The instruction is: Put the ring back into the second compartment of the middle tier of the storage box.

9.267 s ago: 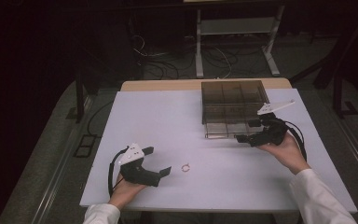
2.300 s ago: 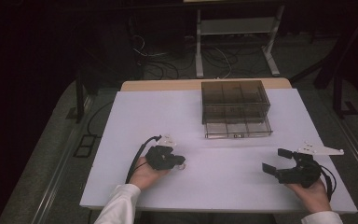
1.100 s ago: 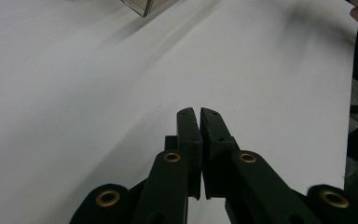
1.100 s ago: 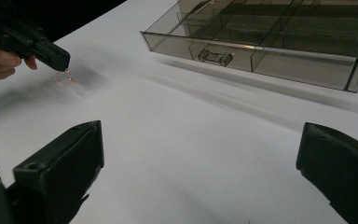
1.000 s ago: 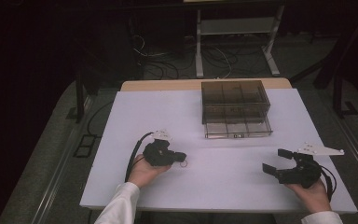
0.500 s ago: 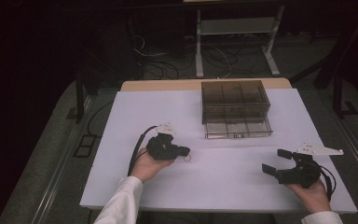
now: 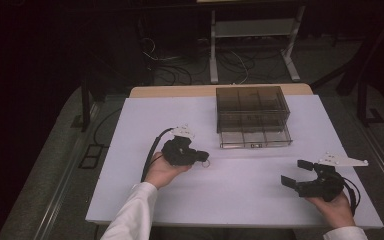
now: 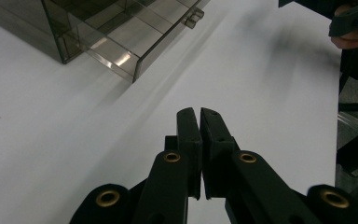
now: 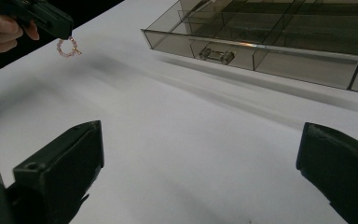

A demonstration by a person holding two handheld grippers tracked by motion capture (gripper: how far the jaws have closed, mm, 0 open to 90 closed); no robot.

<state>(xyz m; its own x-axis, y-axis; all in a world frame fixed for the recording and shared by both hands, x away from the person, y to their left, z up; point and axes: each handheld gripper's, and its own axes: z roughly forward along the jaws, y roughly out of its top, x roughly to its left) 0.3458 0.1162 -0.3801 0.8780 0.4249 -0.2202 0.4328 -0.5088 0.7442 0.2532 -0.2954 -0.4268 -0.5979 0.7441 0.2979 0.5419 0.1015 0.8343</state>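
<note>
Now, counted out: two claws, one small beaded ring, one smoke-tinted plastic drawer box, one white worktop (image 7: 240, 200).

In the high view the left claw (image 7: 203, 157) sits at about 9 o'clock from the worktop's middle, pointing toward 3 o'clock. Its jaws are pressed together on the beaded ring (image 7: 206, 162), which hangs from the tips. In the right gripper view that ring (image 9: 68, 47) shows at about 10 o'clock, a loop of pinkish beads dangling below the far claw's black tip, clear of the white surface, its shadow lying beneath it. The loop hangs roughly upright, with its open face turned toward that camera; being round, it has no long axis to speak of. In the left gripper view the two jaws meet with only a hairline seam between them; the ring itself cannot be made out there.

The right claw (image 7: 295, 174) rests at about 4 o'clock on the worktop, held in a hand (image 7: 336, 207), pointing toward 10 o'clock, jaws standing wide apart with nothing between them.

The drawer box (image 7: 252, 116) stands at 12 o'clock, its long axis running 9 to 3. One drawer (image 9: 279, 51) is pulled out toward the person, divided into compartments, with a small clear handle (image 9: 216, 55) on its front.
</note>
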